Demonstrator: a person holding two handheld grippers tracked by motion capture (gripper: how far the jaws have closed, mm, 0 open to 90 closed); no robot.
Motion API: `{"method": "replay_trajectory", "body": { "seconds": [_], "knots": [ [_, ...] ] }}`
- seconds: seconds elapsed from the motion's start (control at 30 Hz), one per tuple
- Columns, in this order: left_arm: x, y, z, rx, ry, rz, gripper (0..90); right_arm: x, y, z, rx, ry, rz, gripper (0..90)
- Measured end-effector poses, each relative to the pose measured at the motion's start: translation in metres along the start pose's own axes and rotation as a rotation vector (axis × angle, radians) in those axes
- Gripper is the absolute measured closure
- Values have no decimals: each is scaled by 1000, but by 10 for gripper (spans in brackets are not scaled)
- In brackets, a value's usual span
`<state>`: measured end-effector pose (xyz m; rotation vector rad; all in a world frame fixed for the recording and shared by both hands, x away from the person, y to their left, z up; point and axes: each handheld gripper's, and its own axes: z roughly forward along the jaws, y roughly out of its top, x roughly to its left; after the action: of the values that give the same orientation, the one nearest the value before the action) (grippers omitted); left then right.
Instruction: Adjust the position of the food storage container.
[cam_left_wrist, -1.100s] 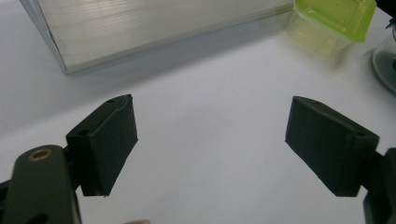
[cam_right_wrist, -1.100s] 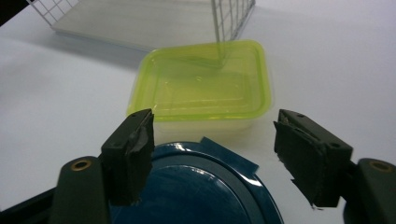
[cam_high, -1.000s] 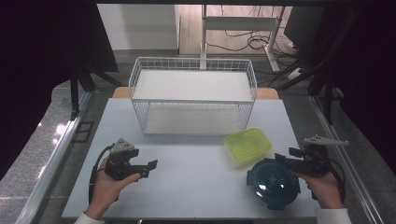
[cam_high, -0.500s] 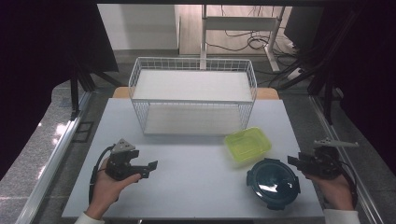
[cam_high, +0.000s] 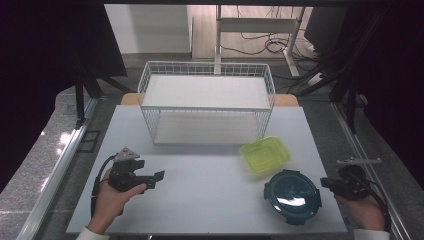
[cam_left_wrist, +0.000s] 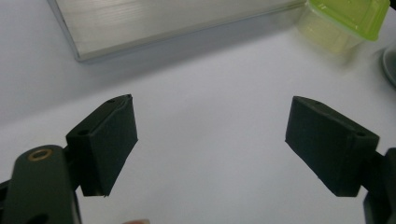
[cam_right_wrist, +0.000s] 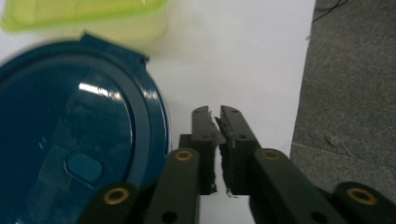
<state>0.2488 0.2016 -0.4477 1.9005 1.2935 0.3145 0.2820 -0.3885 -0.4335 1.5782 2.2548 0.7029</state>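
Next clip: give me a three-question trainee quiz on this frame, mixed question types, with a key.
1. True or false: the right gripper grips the round blue container.
2. Which thing lies nearest the wire basket? A) the green container B) the round blue container C) the left gripper
3. Fill in: the left gripper's jaws stand ____ over the white table.

Key:
1. False. Its jaws are shut with nothing between them, beside the container's rim.
2. A.
3. Open, nothing between them.
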Motion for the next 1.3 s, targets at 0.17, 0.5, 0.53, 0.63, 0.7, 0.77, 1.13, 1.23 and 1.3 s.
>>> {"method": "replay_trajectory", "body": {
  "seconds": [0.17,0.5,0.53,0.63,0.7,0.77,1.13,1.23,1.3],
  "knots": [
    [4,1,-4,-5,6,-13,166,4,-5,7,48,-6,-34,885],
    [-2,-2,4,27,-3,4,165,11,-12,14,108,-39,-73,888],
    [-3,-2,5,29,-6,6,165,11,-13,14,112,-44,-73,888],
    [-4,-2,5,28,-8,10,165,12,-15,16,129,-49,-78,889],
    [-4,-2,6,30,-9,10,165,13,-16,16,132,-56,-84,890],
    [-4,-2,6,31,-10,10,165,14,-16,15,133,-59,-85,890],
    [-7,-2,12,52,-10,21,165,21,-15,18,135,-22,-104,891],
    [-7,-3,12,52,-10,20,165,25,-14,18,144,-9,-115,891],
    [-7,-3,12,53,-8,21,165,30,-13,19,154,-5,-123,891]
  ]
}}
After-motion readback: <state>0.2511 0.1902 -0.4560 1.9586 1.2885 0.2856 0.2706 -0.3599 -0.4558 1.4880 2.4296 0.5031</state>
